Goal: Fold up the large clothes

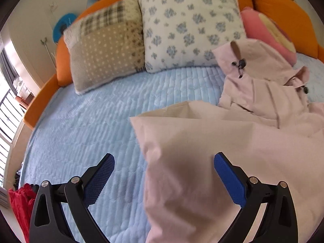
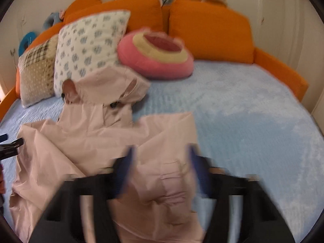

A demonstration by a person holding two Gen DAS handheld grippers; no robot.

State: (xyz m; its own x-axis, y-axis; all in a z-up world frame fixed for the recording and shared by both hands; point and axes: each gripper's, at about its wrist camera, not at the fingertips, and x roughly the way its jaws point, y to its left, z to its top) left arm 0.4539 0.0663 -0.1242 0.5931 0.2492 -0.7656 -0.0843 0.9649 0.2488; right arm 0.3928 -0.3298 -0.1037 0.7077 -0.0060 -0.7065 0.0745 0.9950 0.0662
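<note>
A large pale pink hooded coat lies spread on the light blue bed cover, hood toward the pillows. My left gripper is open, its blue pads wide apart, above the coat's left edge where a fold lies over the body. In the right wrist view the coat fills the lower left. My right gripper is open and blurred by motion, with a fold of the coat's right side lying between its fingers. The left gripper's tip shows at the left edge of that view.
Pillows line the orange headboard: a patchwork one, a white floral one and a round pink cushion. A red cloth hangs off the bed's left edge. A window with bars is far left.
</note>
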